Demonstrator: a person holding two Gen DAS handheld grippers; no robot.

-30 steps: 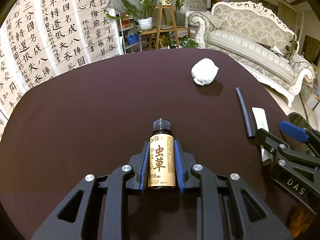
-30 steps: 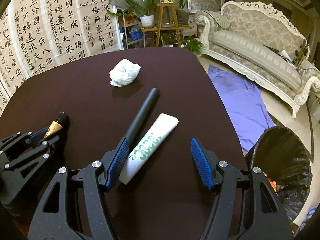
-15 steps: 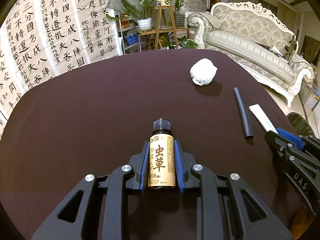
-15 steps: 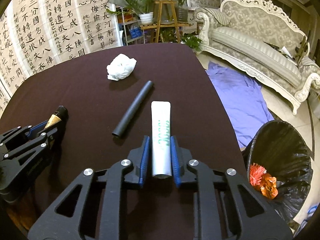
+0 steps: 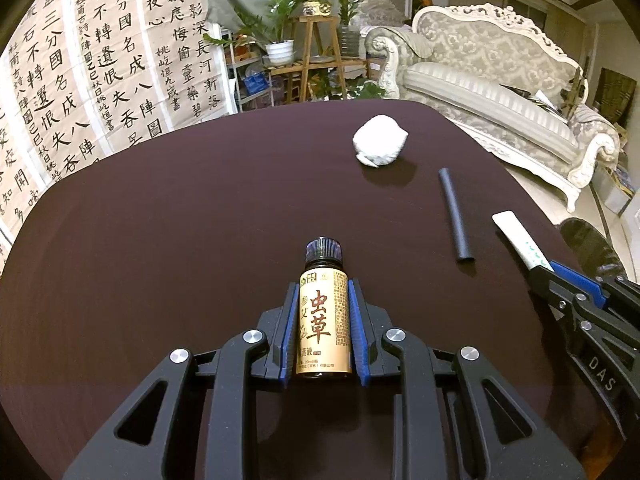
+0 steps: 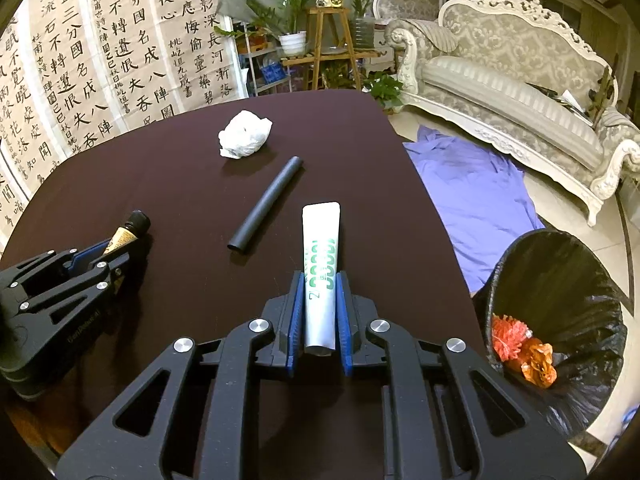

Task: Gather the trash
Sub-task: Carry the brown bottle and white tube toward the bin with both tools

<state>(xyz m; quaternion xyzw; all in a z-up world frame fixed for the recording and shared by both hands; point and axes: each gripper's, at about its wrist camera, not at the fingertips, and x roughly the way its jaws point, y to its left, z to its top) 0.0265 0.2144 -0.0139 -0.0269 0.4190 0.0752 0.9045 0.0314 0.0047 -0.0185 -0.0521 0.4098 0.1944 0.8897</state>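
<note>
On the dark table (image 6: 168, 184), the right gripper (image 6: 319, 280) is clamped on a white tube (image 6: 320, 248) with green print; its blue pads press the tube's lower half, and the flat crimped end sticks out toward twelve o'clock. The jaws have just closed onto it. At nine o'clock from that gripper, the left gripper (image 5: 318, 292) is clamped on a small brown bottle (image 5: 323, 312) with a gold label, its black cap pointing to twelve o'clock beyond the pads.

Loose on the table lie one black tube (image 6: 266, 204), at eleven o'clock from the right gripper and just beside the white tube's tip, and one crumpled white wad (image 6: 244, 138), farther off toward eleven o'clock. That makes four pieces: two held, two lying free. One black-lined bin (image 6: 560, 320) stands off the table at three o'clock, with orange scraps (image 6: 524, 350) inside.
</note>
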